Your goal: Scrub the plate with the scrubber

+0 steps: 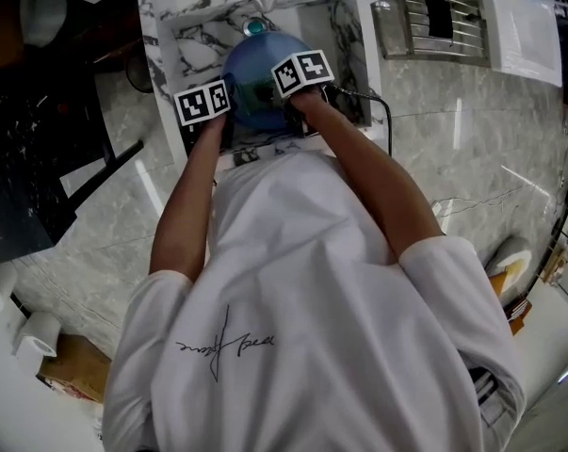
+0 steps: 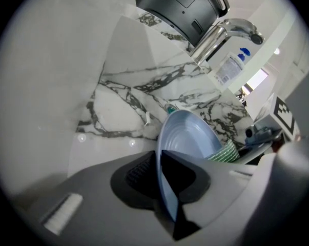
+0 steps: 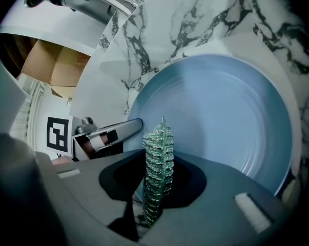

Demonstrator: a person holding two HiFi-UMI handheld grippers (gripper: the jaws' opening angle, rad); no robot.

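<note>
Looks like a kitchen: marble-veined sink point(image 2: 139, 94) mid-frame in the left gripper view, chrome faucet point(image 2: 223, 32) and blue-capped bottle point(image 2: 230, 68) upper right.

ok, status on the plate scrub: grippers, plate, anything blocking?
Left gripper shut on rim of plate, held on edge over sink. Right gripper shut on scrubber, facing plate. Nothing between them.

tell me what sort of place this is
Most likely a kitchen washing-up spot: a marble-patterned sink with a chrome tap, a blue-capped bottle beside the tap, and a blue plate with a green scrubber at it.
</note>
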